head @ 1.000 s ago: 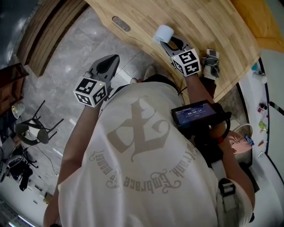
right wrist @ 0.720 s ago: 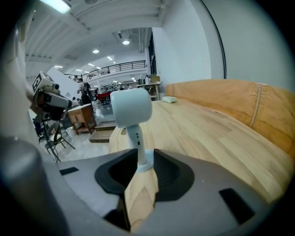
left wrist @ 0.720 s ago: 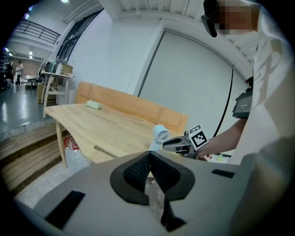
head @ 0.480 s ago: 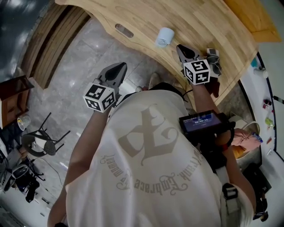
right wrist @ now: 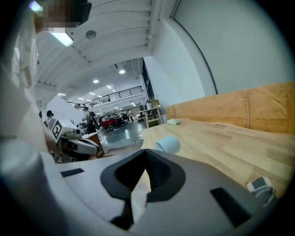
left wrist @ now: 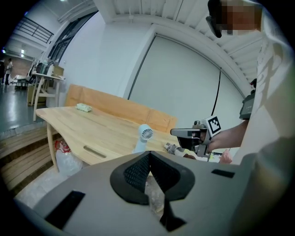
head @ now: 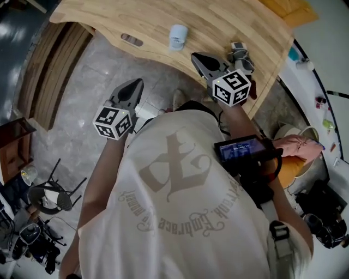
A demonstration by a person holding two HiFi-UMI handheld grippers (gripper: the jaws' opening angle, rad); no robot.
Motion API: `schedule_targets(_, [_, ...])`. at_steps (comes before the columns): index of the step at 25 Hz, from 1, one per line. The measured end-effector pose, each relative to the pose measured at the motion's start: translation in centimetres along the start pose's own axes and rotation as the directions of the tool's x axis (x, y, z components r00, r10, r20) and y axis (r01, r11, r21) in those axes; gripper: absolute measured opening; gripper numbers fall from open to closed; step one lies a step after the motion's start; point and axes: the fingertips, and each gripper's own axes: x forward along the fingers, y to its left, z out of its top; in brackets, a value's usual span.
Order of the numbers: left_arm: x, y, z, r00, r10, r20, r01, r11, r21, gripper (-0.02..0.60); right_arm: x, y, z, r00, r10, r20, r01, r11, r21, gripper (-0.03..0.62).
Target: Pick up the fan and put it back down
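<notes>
The fan [head: 178, 37] stands upright and untouched on the tabletop [head: 109, 16], near its front edge; by that, it looks already set back down, or not yet picked up. The right tongs [head: 199, 59] have just closed, pressed together on nothing, held clear beside it. The left tongs [head: 132, 86], also pressed together and empty, hang over the floor, off the tabletop; only 1 hand seems needed.

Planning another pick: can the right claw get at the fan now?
Probably yes: the fan stands on the table with nothing between it and the right claw, whose jaws just closed empty and must reopen.
</notes>
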Motion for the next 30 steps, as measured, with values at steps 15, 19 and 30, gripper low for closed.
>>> schedule_targets(15, [-3.1,-5.2,-2.4,0.998,-0.062,0.019,0.062,0.997,0.036,0.011,-6.5,10.7,-1.9,0.99,0.135,0.035,-0.133,0.989,-0.058,0.014])
schedule_targets(19, [-3.9,-6.0,-3.2,0.997,-0.073,0.017,0.072,0.997,0.037,0.011,-6.9,11.8,-2.6,0.991,0.13,0.042,-0.128,0.99,-0.051,0.014])
schedule_targets(30, [-4.7,-6.7,-3.0,0.996,-0.088,0.016,0.087,0.995,0.056,0.011,-7.4,12.9,-2.2,0.991,0.124,0.057,-0.121,0.991,-0.057,0.014])
